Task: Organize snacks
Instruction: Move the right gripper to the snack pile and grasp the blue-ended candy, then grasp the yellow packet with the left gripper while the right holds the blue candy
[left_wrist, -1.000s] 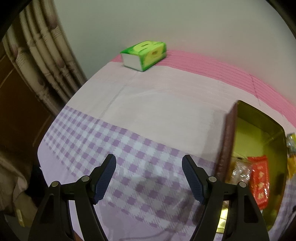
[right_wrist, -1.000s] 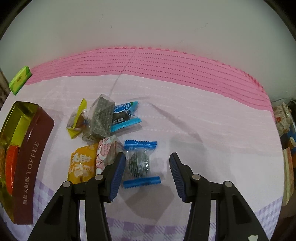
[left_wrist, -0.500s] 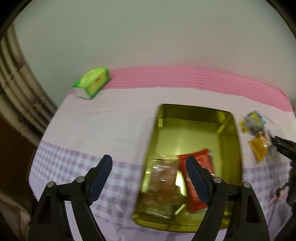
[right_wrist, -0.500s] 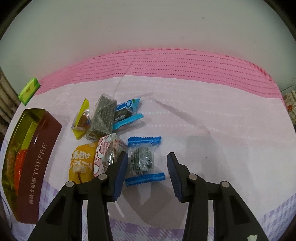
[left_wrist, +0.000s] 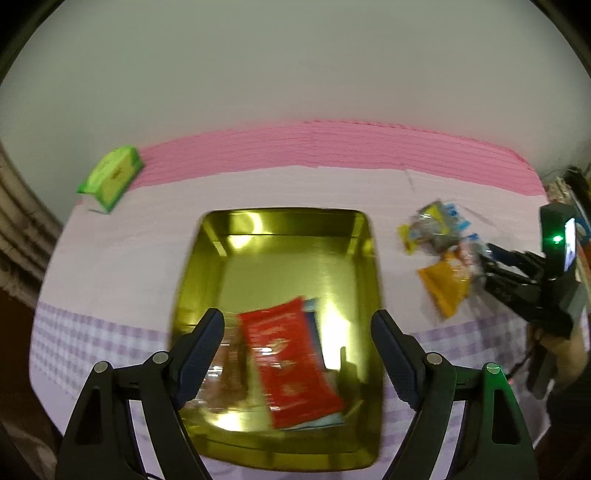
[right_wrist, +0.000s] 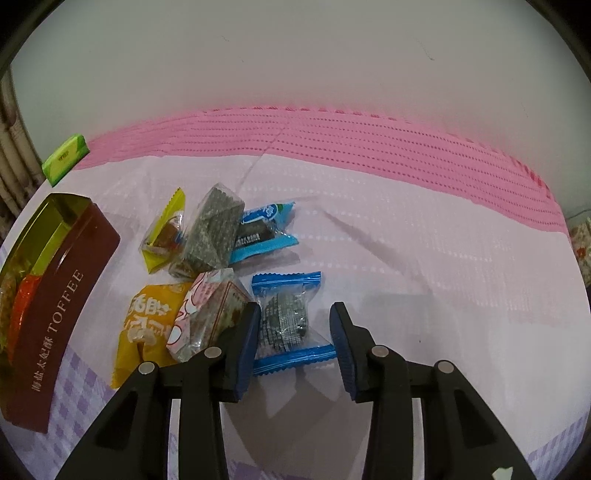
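Note:
A gold toffee tin (left_wrist: 284, 236) lies open on the table; it holds a red packet (left_wrist: 291, 362) and a clear-wrapped snack. My left gripper (left_wrist: 297, 356) is open and empty above the tin's near end. In the right wrist view the tin (right_wrist: 59, 306) shows its brown side. My right gripper (right_wrist: 293, 345) is open, its jaws either side of a blue-ended wrapped candy (right_wrist: 286, 321). Beside it lie a pink-white packet (right_wrist: 210, 314), an orange packet (right_wrist: 144, 325), a grey packet (right_wrist: 214, 225), a yellow candy (right_wrist: 164, 236) and a blue packet (right_wrist: 264, 229).
A green tissue pack (left_wrist: 110, 177) sits at the table's far left by the wall; it also shows in the right wrist view (right_wrist: 64, 158). The pink-and-lilac tablecloth (right_wrist: 406, 229) covers the table. Curtains hang at the left. Cluttered items stand at the right edge.
My left gripper has swung right, from the bare cloth to over the tin. My right gripper has moved forward and narrowed around the blue-ended candy.

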